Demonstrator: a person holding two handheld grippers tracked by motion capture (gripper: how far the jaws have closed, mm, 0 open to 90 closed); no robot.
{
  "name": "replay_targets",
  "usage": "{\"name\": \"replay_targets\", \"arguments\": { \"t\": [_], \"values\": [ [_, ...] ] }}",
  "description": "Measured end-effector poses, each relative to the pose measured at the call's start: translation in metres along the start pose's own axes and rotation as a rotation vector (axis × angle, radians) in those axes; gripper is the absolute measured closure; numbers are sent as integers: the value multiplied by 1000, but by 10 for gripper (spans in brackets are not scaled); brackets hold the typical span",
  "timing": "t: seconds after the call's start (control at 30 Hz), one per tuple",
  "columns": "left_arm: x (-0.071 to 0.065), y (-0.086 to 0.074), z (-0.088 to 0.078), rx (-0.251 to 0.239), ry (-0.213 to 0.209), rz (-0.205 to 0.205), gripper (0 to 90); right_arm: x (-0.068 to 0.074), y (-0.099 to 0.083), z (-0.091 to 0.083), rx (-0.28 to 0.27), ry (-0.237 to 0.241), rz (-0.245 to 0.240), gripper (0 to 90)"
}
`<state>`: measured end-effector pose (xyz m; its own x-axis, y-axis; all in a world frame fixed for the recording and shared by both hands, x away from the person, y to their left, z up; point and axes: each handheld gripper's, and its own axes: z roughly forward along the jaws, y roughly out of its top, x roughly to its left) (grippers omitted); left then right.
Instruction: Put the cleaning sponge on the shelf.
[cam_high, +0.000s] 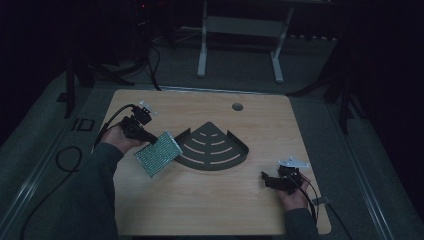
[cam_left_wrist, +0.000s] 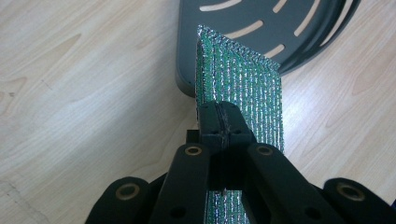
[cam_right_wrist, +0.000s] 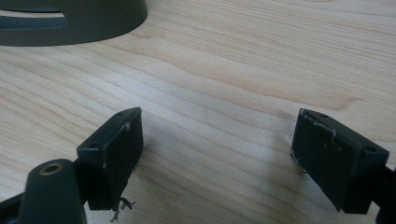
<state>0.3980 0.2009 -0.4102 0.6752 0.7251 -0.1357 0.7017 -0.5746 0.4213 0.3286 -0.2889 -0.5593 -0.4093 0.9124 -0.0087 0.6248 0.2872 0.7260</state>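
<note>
Left gripper: jaws closed tight on the edge of a green, silver-threaded scouring pad. Pad is lifted clear of the table, tilted, its far corner just beside the left rim of the dark fan-shaped slotted tray. Left hand angled inward toward the tray, forearm entering from bottom left.

Right gripper: jaws wide apart, nothing between them, low over bare table. Right hand near the front right edge, well apart from the tray.
</note>
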Motion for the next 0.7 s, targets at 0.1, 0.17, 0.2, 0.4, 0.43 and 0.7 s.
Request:
{"name": "replay_targets", "arguments": {
  "t": [0.1, 0.17, 0.2, 0.4, 0.43, 0.7],
  "values": [
    [2, 4, 0, -1, 6, -6, 900, 0, 0, 0, 0, 0, 0, 162],
    [2, 5, 0, 0, 7, -6, 899, 0, 0, 0, 0, 0, 0, 162],
    [3, 7, 0, -4, 9, -7, 899, 0, 0, 0, 0, 0, 0, 162],
    [2, 17, 0, 1, 23, -3, 899, 0, 0, 0, 0, 0, 0, 162],
    [2, 17, 0, 1, 23, -3, 899, 0, 0, 0, 0, 0, 0, 162],
    [0, 27, 0, -4, 42, -9, 899, 0, 0, 0, 0, 0, 1, 162]
  ]
}}
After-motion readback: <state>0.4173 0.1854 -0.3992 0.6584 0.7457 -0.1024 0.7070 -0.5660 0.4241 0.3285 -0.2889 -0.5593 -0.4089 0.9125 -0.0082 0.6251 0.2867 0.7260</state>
